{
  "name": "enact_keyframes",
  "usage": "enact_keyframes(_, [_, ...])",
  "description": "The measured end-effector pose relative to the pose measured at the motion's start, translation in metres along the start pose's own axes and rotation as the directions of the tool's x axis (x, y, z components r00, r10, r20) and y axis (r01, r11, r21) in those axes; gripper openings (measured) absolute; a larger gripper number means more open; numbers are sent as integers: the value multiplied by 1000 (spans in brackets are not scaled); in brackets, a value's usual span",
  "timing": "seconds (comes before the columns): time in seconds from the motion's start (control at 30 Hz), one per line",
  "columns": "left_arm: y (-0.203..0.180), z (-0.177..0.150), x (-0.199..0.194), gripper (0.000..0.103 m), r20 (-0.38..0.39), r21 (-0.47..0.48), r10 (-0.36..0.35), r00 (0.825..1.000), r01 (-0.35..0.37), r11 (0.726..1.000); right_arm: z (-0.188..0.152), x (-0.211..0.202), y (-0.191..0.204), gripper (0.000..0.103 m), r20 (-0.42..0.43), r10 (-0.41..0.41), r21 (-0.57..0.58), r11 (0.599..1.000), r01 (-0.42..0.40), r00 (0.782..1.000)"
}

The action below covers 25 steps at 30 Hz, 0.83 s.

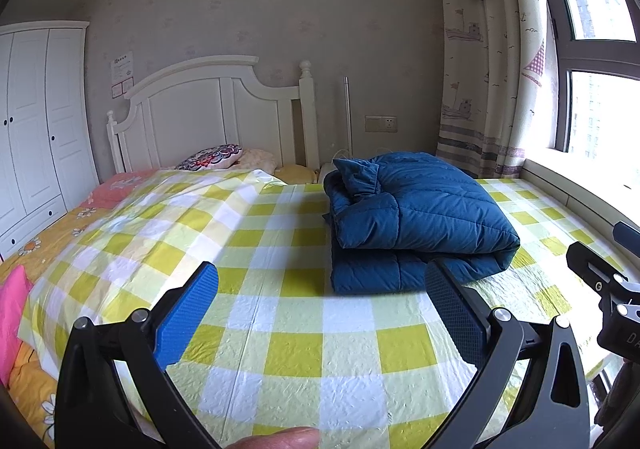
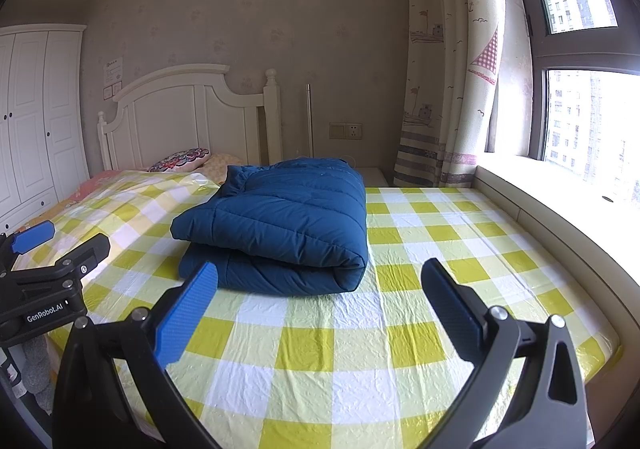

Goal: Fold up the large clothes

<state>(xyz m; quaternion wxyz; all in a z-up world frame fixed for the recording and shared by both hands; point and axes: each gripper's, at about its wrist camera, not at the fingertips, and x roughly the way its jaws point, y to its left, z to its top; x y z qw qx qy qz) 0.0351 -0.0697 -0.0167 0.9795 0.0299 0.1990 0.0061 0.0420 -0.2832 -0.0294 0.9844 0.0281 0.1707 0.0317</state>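
Left wrist view showed me the blue quilted jacket already folded into a thick bundle on the checked bed cover, lying at about one o'clock from my left gripper, whose jaws stood wide and held nothing. From the right wrist view the same bundle sat at about eleven o'clock from my right gripper, also spread wide and empty. Neither gripper touched the jacket; both hung just short of its near edge. The rounded fold ran toward the window, with the loose layered edges toward the headboard side, so the long axis lay roughly from six to twelve o'clock. I judged the folding nearly finished. The two grippers looked about equally near, the bundle sitting between them, so any final tuck or press seemed open to either hand.
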Motion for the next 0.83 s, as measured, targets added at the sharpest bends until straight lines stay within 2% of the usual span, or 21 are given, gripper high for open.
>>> enact_keyframes(0.33, [-3, -1, -3, 99, 13, 12, 14, 1000, -14, 1000, -1, 0, 1, 101, -6, -3, 0, 1000, 3, 1000])
enact_keyframes(0.5, [-9, -9, 0, 99, 14, -2, -55, 998, 55, 998, -7, 9, 2, 101, -35, 2, -3, 1000, -2, 999])
enact_keyframes(0.57, [-12, -13, 5, 99, 16, 12, -57, 998, 57, 998, -12, 15, 2, 101, -56, 2, -8, 1000, -2, 998])
enact_keyframes(0.63, [-11, -9, 22, 99, -49, 61, -82, 995, 85, 995, -17, 26, -2, 101, -94, 5, -14, 1000, -6, 996])
enact_keyframes(0.7, [8, 3, 48, 99, -131, 65, -98, 986, 107, 992, -14, 36, -13, 101, -127, 24, -4, 1000, -25, 992])
enact_keyframes(0.73, [19, 9, 57, 99, -138, 61, -81, 987, 91, 994, -9, 40, -25, 100, -131, 20, 6, 1000, -19, 991])
enact_keyframes(0.8, [54, 27, 84, 99, -142, 70, 12, 990, -2, 998, 11, 44, -65, 101, -121, -19, 35, 999, 24, 993])
enact_keyframes(0.83, [83, 39, 108, 99, -162, 75, 74, 984, -62, 995, 23, 45, -92, 101, -115, -42, 54, 997, 48, 992])
